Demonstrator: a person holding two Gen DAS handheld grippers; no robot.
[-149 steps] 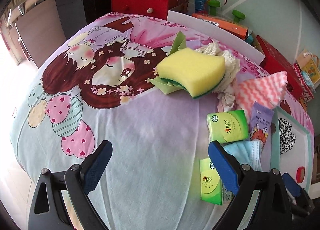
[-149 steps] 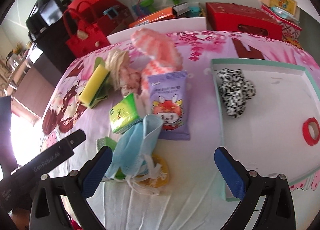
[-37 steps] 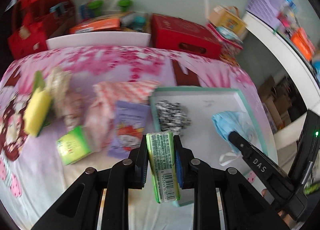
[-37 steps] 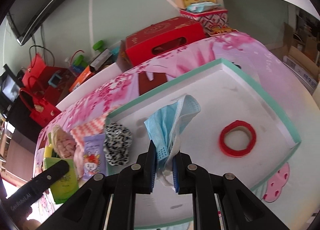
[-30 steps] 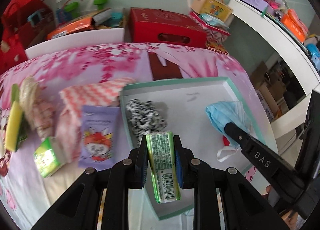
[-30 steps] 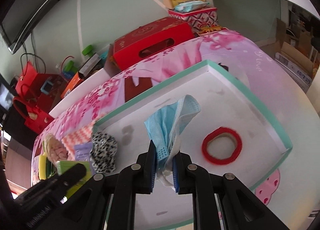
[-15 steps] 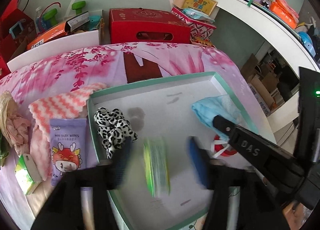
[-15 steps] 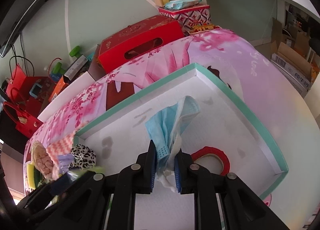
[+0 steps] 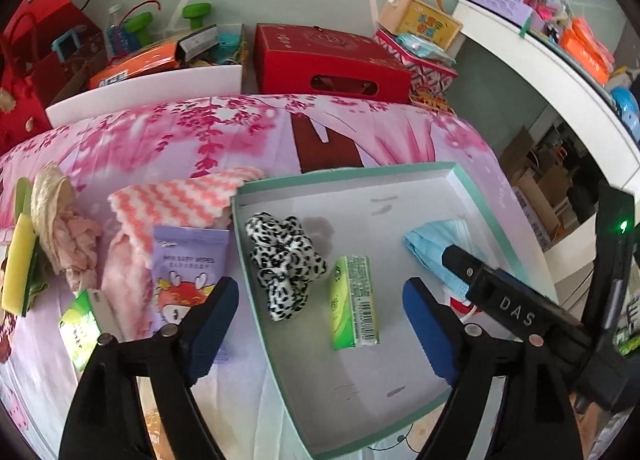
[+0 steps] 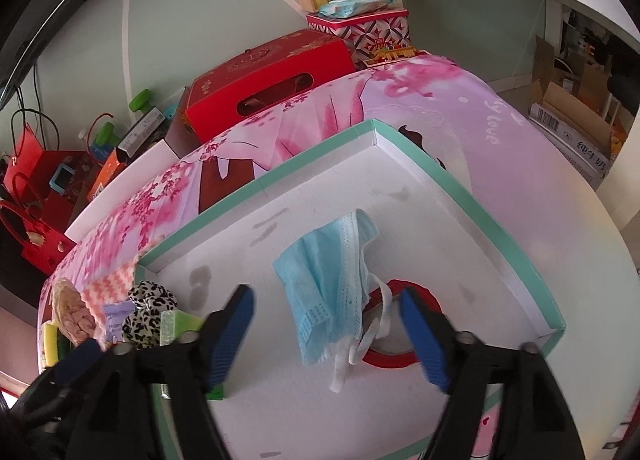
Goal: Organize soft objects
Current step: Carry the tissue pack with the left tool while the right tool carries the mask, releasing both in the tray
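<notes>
Partly, face mask [image 10: 328, 284] covers red ring [image 10: 416, 294]; right gripper [image 10: 326, 336] opening.

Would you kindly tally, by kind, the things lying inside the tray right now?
Leopard scrunchie: 1
Green tissue pack: 1
Blue face mask: 1
Red tape ring: 1
Total in the tray: 4

Left hand-held gripper [image 9: 320, 324] opening, tissue pack [image 9: 354, 302] released into tray [image 9: 472, 184]; right hand-held gripper [image 10: 326, 334] opening, mask [image 10: 328, 280] dropped.
</notes>
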